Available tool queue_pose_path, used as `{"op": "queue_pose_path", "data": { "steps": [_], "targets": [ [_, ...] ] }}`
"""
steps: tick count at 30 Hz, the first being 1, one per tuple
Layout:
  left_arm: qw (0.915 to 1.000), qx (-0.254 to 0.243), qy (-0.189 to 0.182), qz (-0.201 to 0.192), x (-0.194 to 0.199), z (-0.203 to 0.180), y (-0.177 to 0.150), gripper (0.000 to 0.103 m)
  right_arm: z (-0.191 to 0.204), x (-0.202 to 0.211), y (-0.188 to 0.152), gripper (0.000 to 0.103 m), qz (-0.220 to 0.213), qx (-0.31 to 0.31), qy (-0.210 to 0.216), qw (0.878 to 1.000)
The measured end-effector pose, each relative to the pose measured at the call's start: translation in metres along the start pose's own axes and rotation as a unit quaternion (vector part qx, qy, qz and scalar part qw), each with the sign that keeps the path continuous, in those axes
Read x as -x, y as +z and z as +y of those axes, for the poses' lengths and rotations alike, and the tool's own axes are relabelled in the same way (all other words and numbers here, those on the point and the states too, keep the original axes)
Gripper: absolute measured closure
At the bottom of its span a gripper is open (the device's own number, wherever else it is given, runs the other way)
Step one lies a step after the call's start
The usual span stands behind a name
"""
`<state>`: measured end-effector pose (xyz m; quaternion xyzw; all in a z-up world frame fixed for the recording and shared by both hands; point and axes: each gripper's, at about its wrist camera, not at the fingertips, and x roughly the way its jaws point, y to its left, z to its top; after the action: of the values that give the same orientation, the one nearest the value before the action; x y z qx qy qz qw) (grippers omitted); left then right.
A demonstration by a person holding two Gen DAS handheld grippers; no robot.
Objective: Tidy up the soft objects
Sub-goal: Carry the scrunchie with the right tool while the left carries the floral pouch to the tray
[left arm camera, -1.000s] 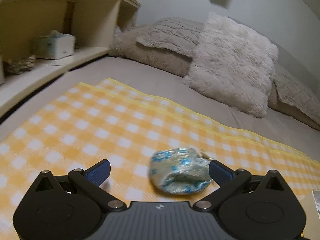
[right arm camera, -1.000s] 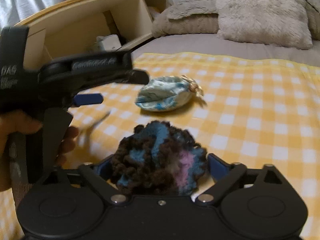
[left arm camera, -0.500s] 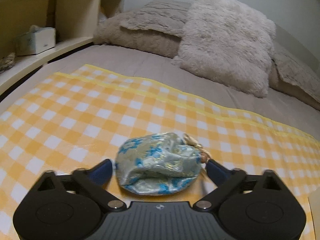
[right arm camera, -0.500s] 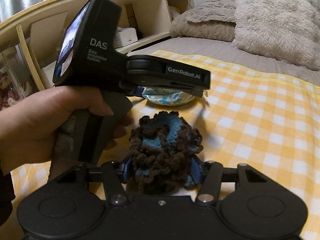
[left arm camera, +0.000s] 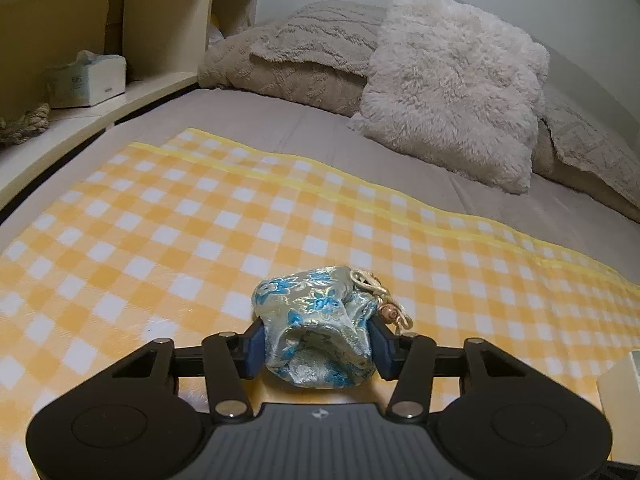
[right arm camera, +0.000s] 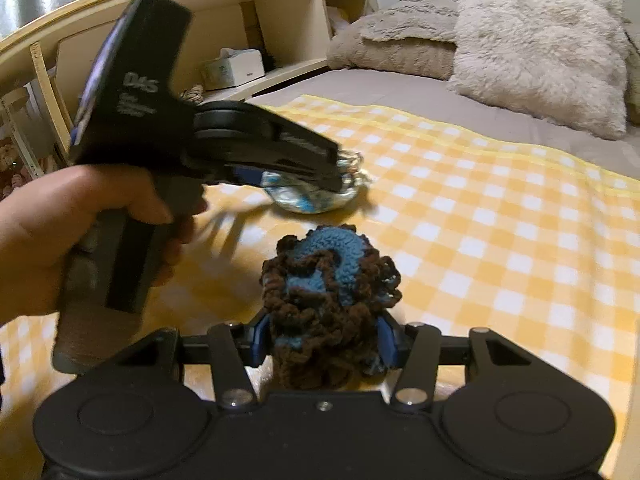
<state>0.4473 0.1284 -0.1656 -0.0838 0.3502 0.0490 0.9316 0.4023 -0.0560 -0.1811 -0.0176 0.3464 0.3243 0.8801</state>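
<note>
A: How far along does the tidying look?

B: Early, I'd judge. Both soft things are only just picked: the left gripper (left arm camera: 318, 346) has its fingers (left arm camera: 256, 344) closing on the floral satin pouch (left arm camera: 320, 328), blue pads pressing into both its sides. The right gripper (right arm camera: 322, 338) is doing the same, its jaws closing with the pads squeezing the brown-and-blue crocheted piece (right arm camera: 328, 292).

A: And where are they?

B: Both low over the yellow checked blanket (left arm camera: 200, 220) on the bed. Whether either has lifted clear I cannot tell. From the right wrist view the pouch (right arm camera: 316, 196) lies at about eleven o'clock from the crochet, near but apart, partly behind the left tool that a hand (right arm camera: 72, 240) holds.

A: Which way does the pouch point?

B: Its gathered neck, with the cream drawstring and bead (left arm camera: 384, 304), points to about two o'clock in the left wrist view. The fingers have crumpled it, so no long axis is clear. The crochet is bunched into a ball, no clear axis.

A: What's left?

B: Carrying both to wherever they belong; no destination shows yet.
</note>
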Motion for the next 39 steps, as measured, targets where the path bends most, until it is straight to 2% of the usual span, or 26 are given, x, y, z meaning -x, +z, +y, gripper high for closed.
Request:
{"op": "queue_pose_path", "data": {
  "steps": [8,19,25,39],
  "targets": [
    [0.9998,0.008,-0.009,-0.016,0.042,-0.005,0.002,0.051,-0.002,0.043,0.001,0.051,-0.027,-0.009,-0.023,0.999],
    [0.9979,0.010,-0.040,-0.049,0.115,-0.021,0.000,0.051,-0.005,0.108,0.006,0.050,-0.069,-0.018,-0.048,0.996],
    [0.9964,-0.002,-0.052,-0.066,0.152,-0.026,-0.003,0.051,-0.005,0.138,0.010,0.050,-0.089,-0.021,-0.060,0.994],
    [0.9912,-0.061,-0.052,-0.105,0.228,-0.056,-0.010,0.051,-0.008,0.206,0.018,0.050,-0.118,-0.015,-0.101,0.988]
  ]
}}
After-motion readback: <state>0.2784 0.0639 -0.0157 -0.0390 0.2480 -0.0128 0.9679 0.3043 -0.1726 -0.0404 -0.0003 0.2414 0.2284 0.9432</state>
